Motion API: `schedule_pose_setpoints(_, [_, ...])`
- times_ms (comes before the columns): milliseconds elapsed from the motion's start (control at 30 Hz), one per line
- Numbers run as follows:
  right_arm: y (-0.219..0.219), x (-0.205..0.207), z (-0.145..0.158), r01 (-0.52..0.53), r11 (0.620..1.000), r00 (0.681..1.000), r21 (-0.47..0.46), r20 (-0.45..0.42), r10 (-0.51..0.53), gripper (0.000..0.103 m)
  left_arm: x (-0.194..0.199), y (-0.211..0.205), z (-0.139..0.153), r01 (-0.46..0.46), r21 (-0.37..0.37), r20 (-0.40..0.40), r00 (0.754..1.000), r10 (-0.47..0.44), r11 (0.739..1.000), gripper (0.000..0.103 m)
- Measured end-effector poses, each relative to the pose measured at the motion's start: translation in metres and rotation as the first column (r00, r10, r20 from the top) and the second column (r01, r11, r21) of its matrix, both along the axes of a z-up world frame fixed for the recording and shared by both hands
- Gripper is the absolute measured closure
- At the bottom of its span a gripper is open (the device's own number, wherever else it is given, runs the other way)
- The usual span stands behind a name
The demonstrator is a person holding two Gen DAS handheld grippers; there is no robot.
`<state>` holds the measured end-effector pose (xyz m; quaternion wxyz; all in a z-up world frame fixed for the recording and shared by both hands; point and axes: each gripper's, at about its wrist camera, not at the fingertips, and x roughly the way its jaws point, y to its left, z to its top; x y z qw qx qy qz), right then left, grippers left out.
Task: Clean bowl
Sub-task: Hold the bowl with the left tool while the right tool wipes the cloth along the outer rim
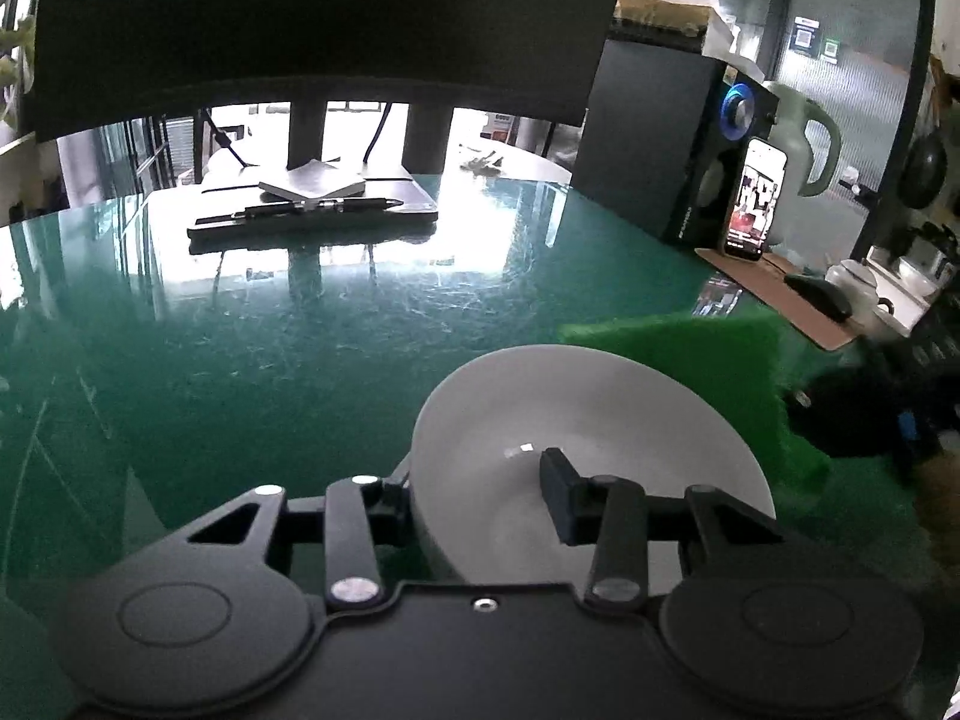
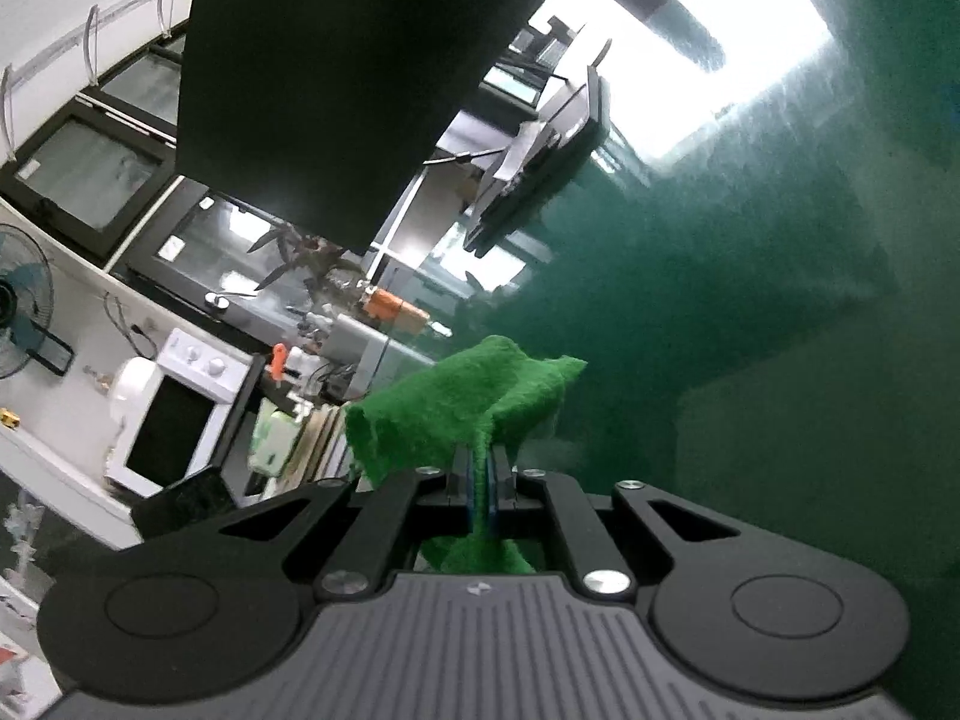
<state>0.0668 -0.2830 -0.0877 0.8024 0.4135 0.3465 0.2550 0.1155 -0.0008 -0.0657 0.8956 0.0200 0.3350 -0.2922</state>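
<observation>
A white bowl is tilted just above the green desk. My left gripper is shut on the bowl's near rim, with one finger inside the bowl and the other outside. A green cloth hangs right behind the bowl's far right rim. In the right wrist view, my right gripper is shut on that green cloth, which bunches out beyond the pads. That view is rolled sideways and does not show the bowl.
A dark monitor stands at the back over a notebook with a pen. To the right are a black speaker, a lit phone, a green kettle and a mouse on a brown pad.
</observation>
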Motion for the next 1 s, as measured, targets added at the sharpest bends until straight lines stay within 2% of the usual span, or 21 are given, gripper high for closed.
schedule_pose_setpoints(200, [0.008, 0.028, 0.0, 0.008, 1.0, 1.0, -0.016, -0.005, -0.008, 0.097, -0.007, -0.002, -0.002, -0.026, -0.006, 0.026, 0.999, 0.026, 1.0, 0.059])
schedule_pose_setpoints(400, [-0.005, -0.003, -0.006, 0.009, 1.0, 1.0, 0.025, -0.03, -0.008, 0.097, -0.006, 0.0, -0.003, -0.013, -0.013, 0.034, 0.999, 0.013, 1.0, 0.059])
schedule_pose_setpoints(500, [-0.004, -0.004, -0.001, 0.018, 1.0, 0.999, 0.019, -0.032, -0.017, 0.097, -0.005, 0.0, -0.003, -0.007, -0.012, 0.035, 0.999, 0.008, 1.0, 0.058])
schedule_pose_setpoints(767, [0.026, 0.05, 0.007, 0.008, 0.998, 0.999, -0.058, -0.035, -0.01, 0.097, -0.005, -0.002, -0.003, -0.004, -0.011, 0.036, 0.999, 0.005, 1.0, 0.055])
schedule_pose_setpoints(867, [0.026, 0.035, 0.013, 0.018, 0.994, 1.0, -0.109, 0.004, -0.017, 0.097, -0.006, -0.002, -0.003, 0.014, -0.015, 0.033, 0.999, -0.014, 1.0, 0.049])
schedule_pose_setpoints(1000, [0.006, 0.007, 0.014, 0.01, 0.997, 1.0, -0.078, -0.003, -0.01, 0.097, -0.007, -0.005, -0.003, 0.016, -0.002, 0.04, 0.999, -0.016, 1.0, 0.05])
